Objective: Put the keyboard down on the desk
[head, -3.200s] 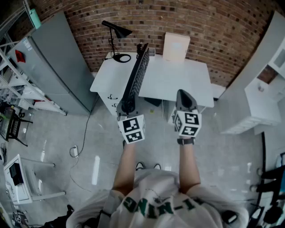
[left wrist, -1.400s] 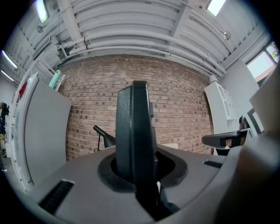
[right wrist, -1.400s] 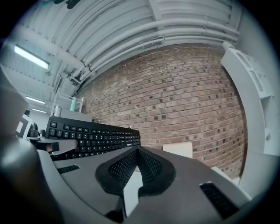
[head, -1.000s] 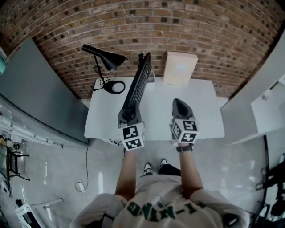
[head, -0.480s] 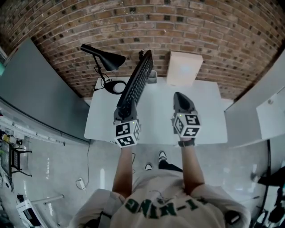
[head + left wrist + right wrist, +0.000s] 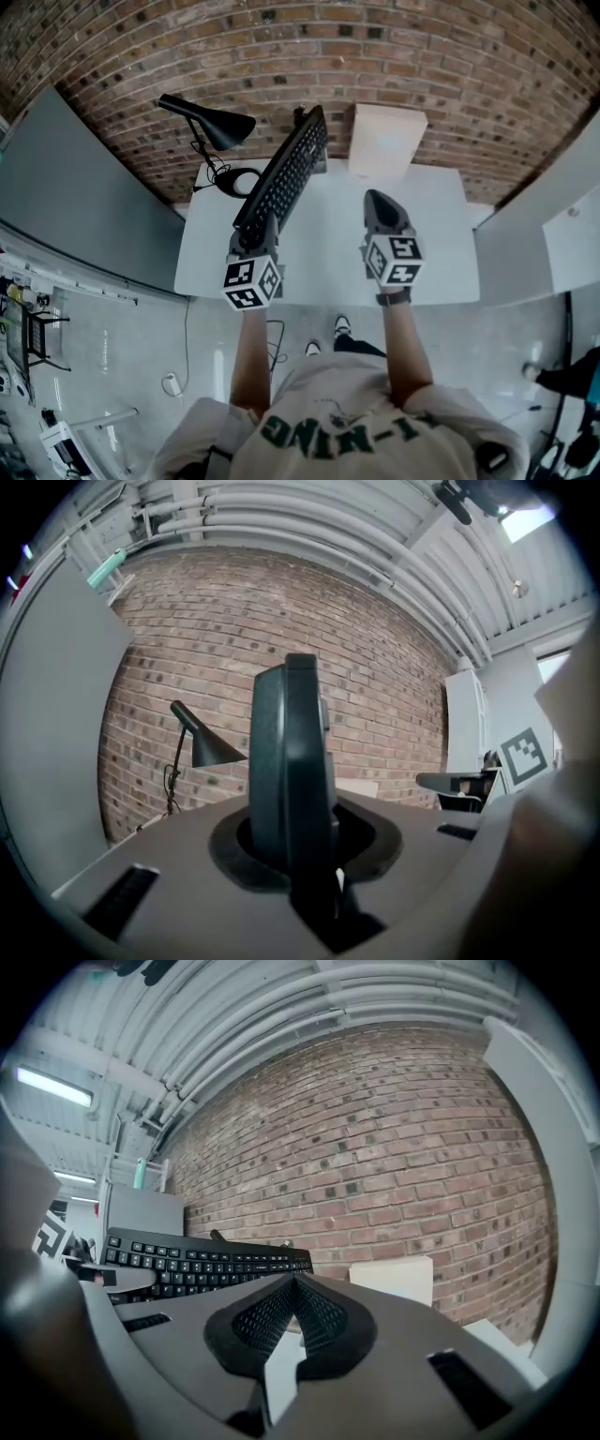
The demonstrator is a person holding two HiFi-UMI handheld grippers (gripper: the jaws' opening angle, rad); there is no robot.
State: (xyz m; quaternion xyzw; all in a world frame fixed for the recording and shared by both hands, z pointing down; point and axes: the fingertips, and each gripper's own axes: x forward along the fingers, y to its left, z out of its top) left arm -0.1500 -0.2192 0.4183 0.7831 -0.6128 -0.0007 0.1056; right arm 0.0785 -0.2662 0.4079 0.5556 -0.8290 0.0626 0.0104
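A black keyboard (image 6: 286, 173) hangs over the left half of the white desk (image 6: 328, 248), long axis running toward the brick wall, keys tilted up and to the right. My left gripper (image 6: 262, 225) is shut on its near end. In the left gripper view the keyboard (image 6: 289, 780) stands edge-on between the jaws of that gripper (image 6: 302, 855). My right gripper (image 6: 380, 201) hovers over the desk's right-middle, shut with nothing in it. In the right gripper view the closed tips of the right gripper (image 6: 294, 1290) meet, with the keyboard (image 6: 202, 1260) to their left.
A black desk lamp (image 6: 208, 124) stands at the desk's back left corner, close to the keyboard's far end. A cream box (image 6: 386, 141) leans at the wall behind the desk. A grey panel (image 6: 66, 187) flanks the left, white furniture (image 6: 553, 234) the right.
The left gripper has shifted left and rolled, so the keyboard leans from nearly edge-up toward flatter, keys showing more. The right gripper has barely shifted. Earlier I stood farther from the desk.
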